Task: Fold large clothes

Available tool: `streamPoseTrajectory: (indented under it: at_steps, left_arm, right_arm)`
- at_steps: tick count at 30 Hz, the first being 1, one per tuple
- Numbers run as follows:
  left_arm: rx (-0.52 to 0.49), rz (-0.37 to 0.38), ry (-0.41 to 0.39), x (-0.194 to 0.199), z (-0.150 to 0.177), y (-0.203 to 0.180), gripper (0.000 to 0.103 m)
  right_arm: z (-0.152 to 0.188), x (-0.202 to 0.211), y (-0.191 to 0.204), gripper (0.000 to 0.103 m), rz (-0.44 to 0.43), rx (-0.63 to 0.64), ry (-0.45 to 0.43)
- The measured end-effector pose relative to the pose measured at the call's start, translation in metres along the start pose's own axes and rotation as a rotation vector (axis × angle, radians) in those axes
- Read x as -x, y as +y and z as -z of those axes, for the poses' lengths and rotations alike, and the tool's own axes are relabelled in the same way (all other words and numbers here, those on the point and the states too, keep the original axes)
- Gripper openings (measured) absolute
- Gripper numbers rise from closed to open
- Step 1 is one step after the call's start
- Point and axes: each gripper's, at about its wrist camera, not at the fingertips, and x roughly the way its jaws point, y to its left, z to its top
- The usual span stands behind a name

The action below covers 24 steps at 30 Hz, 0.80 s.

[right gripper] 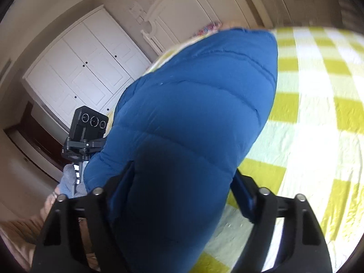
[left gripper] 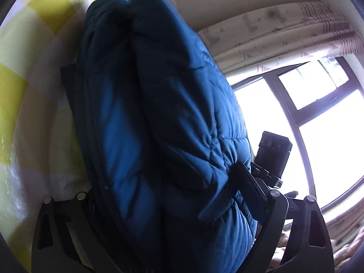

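Observation:
A puffy blue quilted jacket (left gripper: 163,118) is bunched into a thick bundle above the checked bed. In the left wrist view it fills the gap of my left gripper (left gripper: 154,141); the right finger (left gripper: 250,182) dents the fabric, and the other is mostly hidden behind the bundle. In the right wrist view the jacket (right gripper: 193,118) bulges out between both fingers of my right gripper (right gripper: 182,170), which presses on it from either side. Each view shows part of the other gripper beside the bundle, with a grey-gloved hand (right gripper: 70,179) on the left one.
The bed's yellow-and-white checked cover (right gripper: 307,118) spreads to the right and underneath. A white wardrobe (right gripper: 91,68) and a white headboard (right gripper: 182,11) stand behind. A bright window (left gripper: 307,113) with patterned curtains (left gripper: 284,29) is on the other side.

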Motion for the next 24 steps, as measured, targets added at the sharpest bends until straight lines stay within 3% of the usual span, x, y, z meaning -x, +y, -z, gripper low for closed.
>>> streamPoseTrajectory:
  at_steps: [3, 6, 11, 15, 17, 18, 20, 21, 24]
  left_arm:
    - [-0.011, 0.058, -0.063, -0.004, -0.002, -0.019, 0.083]
    - [-0.122, 0.027, -0.091, -0.023, -0.016, -0.057, 0.082]
    - [-0.229, 0.069, -0.129, -0.066, -0.085, -0.107, 0.081]
    - [-0.277, 0.057, -0.102, -0.126, -0.156, -0.133, 0.080]
    - [-0.277, 0.018, -0.058, -0.163, -0.181, -0.129, 0.084]
    - [-0.241, -0.038, -0.011, -0.193, -0.193, -0.118, 0.086]
    - [-0.129, -0.177, 0.115, -0.246, -0.200, -0.085, 0.088]
    - [-0.119, -0.221, 0.144, -0.263, -0.195, -0.073, 0.097]
    - [-0.096, -0.158, 0.095, -0.259, -0.188, -0.065, 0.098]
  right_arm:
    - [-0.005, 0.012, 0.018, 0.060, 0.096, 0.109, -0.081]
    - [-0.021, 0.035, 0.025, 0.056, 0.164, 0.193, -0.167]
    - [-0.074, 0.090, -0.002, 0.055, 0.242, 0.234, -0.329]
    - [-0.116, 0.120, -0.048, 0.056, 0.315, 0.176, -0.396]
    - [-0.133, 0.125, -0.089, 0.061, 0.347, 0.104, -0.384]
    - [-0.137, 0.122, -0.112, 0.063, 0.361, 0.060, -0.357]
    - [-0.132, 0.102, -0.168, 0.066, 0.420, -0.095, -0.246]
    - [-0.124, 0.088, -0.190, 0.076, 0.469, -0.155, -0.166]
    - [-0.097, 0.094, -0.215, 0.081, 0.390, -0.244, -0.239]
